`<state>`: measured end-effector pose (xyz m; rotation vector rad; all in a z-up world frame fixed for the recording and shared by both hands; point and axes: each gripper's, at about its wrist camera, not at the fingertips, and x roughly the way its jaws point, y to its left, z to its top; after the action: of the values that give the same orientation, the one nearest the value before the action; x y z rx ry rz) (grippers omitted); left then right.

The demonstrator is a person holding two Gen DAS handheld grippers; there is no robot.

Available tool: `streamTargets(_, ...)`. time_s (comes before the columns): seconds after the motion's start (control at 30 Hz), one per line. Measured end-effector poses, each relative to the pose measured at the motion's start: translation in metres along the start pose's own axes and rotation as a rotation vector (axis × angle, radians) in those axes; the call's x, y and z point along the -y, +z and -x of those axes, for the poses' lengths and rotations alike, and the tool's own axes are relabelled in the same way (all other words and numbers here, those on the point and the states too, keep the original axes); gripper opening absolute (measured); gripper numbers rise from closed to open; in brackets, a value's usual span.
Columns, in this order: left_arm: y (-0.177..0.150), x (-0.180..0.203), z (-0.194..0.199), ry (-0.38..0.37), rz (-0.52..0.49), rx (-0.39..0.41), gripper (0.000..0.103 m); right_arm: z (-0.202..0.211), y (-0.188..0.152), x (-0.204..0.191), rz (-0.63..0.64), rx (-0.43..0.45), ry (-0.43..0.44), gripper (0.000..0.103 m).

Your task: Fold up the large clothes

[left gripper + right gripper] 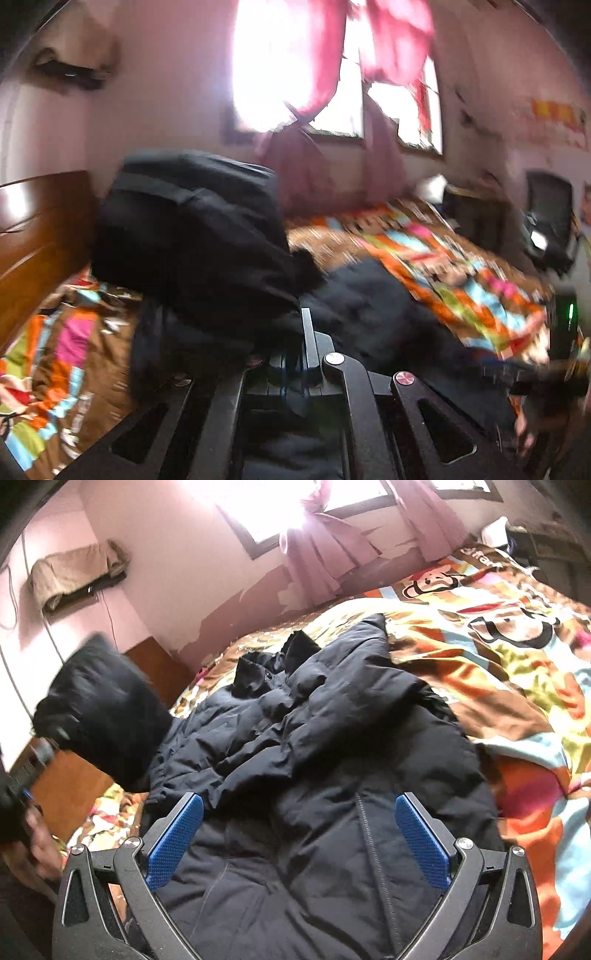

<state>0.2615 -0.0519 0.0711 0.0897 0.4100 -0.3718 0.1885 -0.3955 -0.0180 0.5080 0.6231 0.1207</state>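
A large black puffer jacket [314,760] lies spread on the bed, collar toward the window, zipper running down its front. My right gripper [299,816] is open and empty, its blue pads [177,842] hovering over the jacket's lower front. My left gripper [295,354] is shut on a sleeve of the jacket [192,236] and holds it lifted above the bed; the raised sleeve also shows at the left of the right wrist view [103,709]. The left view is motion-blurred.
The bed carries a bright patchwork cartoon blanket [498,657]. A wooden headboard [40,236] stands at the left. Pink curtains [321,554] hang at the window behind. Dark clutter [546,221] sits past the bed's far end.
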Motion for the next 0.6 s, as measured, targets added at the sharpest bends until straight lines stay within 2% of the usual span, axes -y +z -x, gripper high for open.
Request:
streamTargets(0.1,-0.024,0.030,-0.026,-0.061,-0.035,-0.105,0.005,0.003,-0.002,0.015,-0.063,0.011,0.018,0.102)
streamTargets(0.23,-0.060,0.046,-0.056,-0.099,-0.060,-0.242,0.005,-0.002,-0.007,0.044,-0.215,0.001,0.111,0.102)
streamTargets(0.33,-0.080,0.052,-0.064,-0.092,-0.092,-0.298,0.005,-0.011,-0.014,0.058,-0.299,-0.021,0.168,0.102)
streamTargets(0.5,-0.097,0.054,-0.068,-0.084,-0.087,-0.359,0.007,-0.037,-0.025,0.055,-0.356,-0.097,0.267,0.102)
streamTargets(0.6,-0.103,0.049,-0.067,-0.093,-0.061,-0.408,0.008,-0.049,-0.031,0.047,-0.330,-0.141,0.229,0.102)
